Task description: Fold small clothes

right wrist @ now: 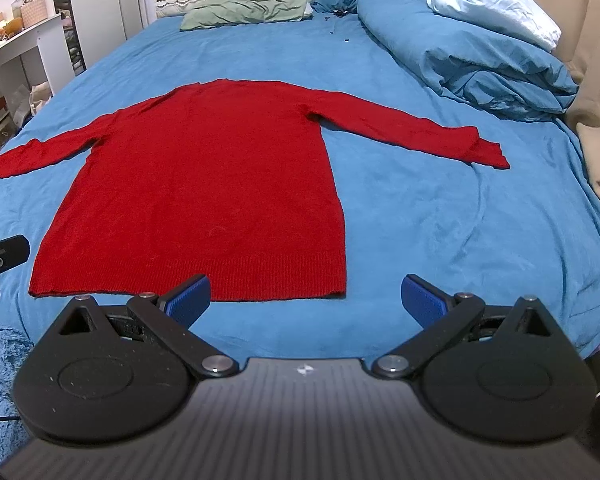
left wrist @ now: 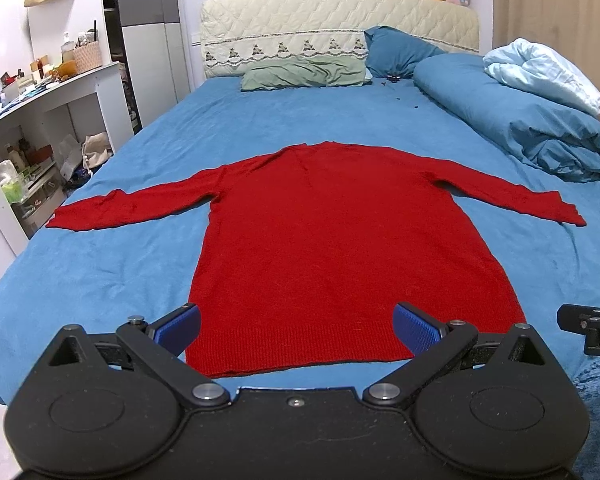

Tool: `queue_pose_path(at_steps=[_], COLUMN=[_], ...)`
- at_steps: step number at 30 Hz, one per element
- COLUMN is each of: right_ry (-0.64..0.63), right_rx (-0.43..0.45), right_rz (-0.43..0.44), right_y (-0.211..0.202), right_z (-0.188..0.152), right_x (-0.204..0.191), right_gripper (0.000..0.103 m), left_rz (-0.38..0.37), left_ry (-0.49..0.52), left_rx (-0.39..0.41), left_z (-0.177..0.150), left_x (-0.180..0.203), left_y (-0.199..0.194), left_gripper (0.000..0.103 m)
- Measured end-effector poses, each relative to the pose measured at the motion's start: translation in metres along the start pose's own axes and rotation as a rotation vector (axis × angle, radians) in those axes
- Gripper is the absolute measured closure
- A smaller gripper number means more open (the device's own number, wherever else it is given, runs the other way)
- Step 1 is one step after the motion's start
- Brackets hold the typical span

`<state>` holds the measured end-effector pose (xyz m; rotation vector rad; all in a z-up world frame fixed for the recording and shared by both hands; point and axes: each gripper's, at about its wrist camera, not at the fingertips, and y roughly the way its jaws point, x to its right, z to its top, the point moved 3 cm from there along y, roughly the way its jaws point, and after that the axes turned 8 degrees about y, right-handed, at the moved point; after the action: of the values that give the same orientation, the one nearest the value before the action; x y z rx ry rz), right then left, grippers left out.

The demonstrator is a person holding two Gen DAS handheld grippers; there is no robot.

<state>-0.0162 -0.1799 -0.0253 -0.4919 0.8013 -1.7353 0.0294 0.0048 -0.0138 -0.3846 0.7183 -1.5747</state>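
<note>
A red long-sleeved sweater [left wrist: 312, 236] lies flat on the blue bed sheet [left wrist: 112, 272], hem towards me, both sleeves spread out to the sides. It also shows in the right wrist view [right wrist: 208, 184]. My left gripper [left wrist: 296, 328] is open and empty, hovering over the hem near the sweater's middle. My right gripper [right wrist: 306, 300] is open and empty, just in front of the hem's right corner. The right gripper's edge shows at the far right of the left wrist view [left wrist: 592, 328].
A bundled blue and white duvet [left wrist: 532, 108] lies at the bed's right side. A green pillow [left wrist: 300, 72] and a blue pillow [left wrist: 400, 50] lie at the headboard. A white shelf desk [left wrist: 40, 128] stands left of the bed. A curtain [right wrist: 596, 80] hangs on the right.
</note>
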Motion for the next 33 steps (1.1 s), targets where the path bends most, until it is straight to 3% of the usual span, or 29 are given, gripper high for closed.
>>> queue_pose_path(at_steps=[26, 29, 33], right_ry=[-0.006, 0.011, 0.042], right_rx=[-0.012, -0.007, 0.031], right_rz=[0.004, 0.008, 0.006], right_y=[0.002, 0.003, 0.001], right_z=[0.004, 0.013, 0.042], right_x=[-0.001, 0.004, 0.021], right_gripper=[0.000, 0.000, 0.000], left_rz=[0.009, 0.017, 0.034], left_ry=[-0.002, 0.006, 0.044], left_rx=[-0.010, 0.024, 0.120], left_z=[0.001, 0.021, 0.073], left_x=[-0.001, -0.002, 0.000], left_y=[0.002, -0.002, -0.002], left_gripper=[0.000, 0.000, 0.000])
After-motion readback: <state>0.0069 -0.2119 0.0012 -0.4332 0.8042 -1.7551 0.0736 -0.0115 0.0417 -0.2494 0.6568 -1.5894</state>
